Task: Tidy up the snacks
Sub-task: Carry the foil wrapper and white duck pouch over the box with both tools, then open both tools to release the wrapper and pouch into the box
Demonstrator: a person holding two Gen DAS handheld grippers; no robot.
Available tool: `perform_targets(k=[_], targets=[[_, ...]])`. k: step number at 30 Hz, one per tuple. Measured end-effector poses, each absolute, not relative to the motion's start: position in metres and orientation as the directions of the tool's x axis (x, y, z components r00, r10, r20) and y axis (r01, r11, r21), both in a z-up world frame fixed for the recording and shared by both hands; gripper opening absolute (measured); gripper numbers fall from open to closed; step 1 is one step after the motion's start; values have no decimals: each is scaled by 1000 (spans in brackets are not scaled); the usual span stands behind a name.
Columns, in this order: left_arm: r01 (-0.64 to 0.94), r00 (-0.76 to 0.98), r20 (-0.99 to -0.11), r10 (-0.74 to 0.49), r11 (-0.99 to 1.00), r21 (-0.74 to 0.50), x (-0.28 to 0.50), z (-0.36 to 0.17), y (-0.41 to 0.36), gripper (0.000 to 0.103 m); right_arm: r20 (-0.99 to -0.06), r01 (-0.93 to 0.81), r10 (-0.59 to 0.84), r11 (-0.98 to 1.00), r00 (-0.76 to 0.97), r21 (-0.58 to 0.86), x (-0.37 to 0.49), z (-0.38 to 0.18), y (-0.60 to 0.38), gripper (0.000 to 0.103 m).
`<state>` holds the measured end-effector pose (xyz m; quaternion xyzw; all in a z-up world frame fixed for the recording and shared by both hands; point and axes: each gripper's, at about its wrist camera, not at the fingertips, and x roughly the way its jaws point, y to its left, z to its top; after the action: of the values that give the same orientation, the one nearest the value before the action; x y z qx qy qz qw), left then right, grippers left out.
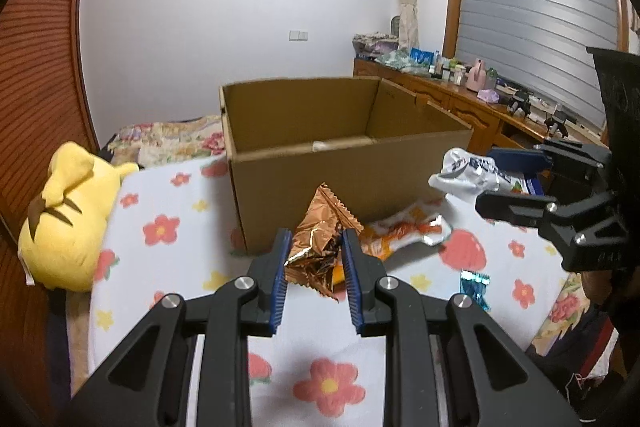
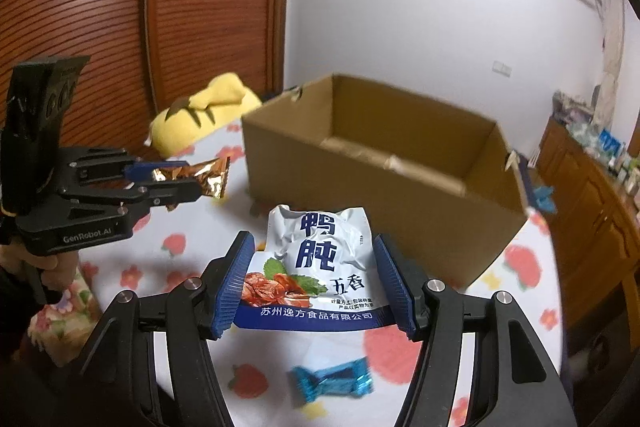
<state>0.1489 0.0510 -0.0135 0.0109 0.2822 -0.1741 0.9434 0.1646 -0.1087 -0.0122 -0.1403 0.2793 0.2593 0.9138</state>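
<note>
My left gripper (image 1: 314, 255) is shut on a crinkled copper foil snack packet (image 1: 320, 243), held above the flowered bedsheet in front of an open cardboard box (image 1: 320, 163). My right gripper (image 2: 316, 279) is shut on a white and blue snack bag (image 2: 316, 267) with Chinese print, held above the sheet near the box (image 2: 384, 179). The left gripper (image 2: 176, 183) with the copper packet (image 2: 204, 175) shows at the left of the right wrist view. The right gripper (image 1: 516, 187) with the white bag (image 1: 468, 175) shows at the right of the left wrist view.
An orange and white snack bag (image 1: 400, 231) lies by the box's front. A blue foil candy (image 2: 332, 383) lies on the sheet (image 1: 168, 227); it also shows in the left wrist view (image 1: 474, 287). A yellow plush toy (image 1: 68, 219) lies at left. A cluttered wooden dresser (image 1: 460, 95) stands behind.
</note>
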Motion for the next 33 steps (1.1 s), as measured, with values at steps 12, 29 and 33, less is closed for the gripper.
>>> perform_targets(k=[12,29,33], targets=[[335,803,-510,-309,941,-43,179,9,35,23,-523,-530,387,834,760,-154,206,24,-119,64],[315,806,-519,-284,949,-29,222,16,18,23,-575,-507,359,854,736,-116,276,7,-149,64],[301,812,-514,-274,953,-33,231,16,15,23,-591,-504,350,856,727,-113,284,0,-155,64]])
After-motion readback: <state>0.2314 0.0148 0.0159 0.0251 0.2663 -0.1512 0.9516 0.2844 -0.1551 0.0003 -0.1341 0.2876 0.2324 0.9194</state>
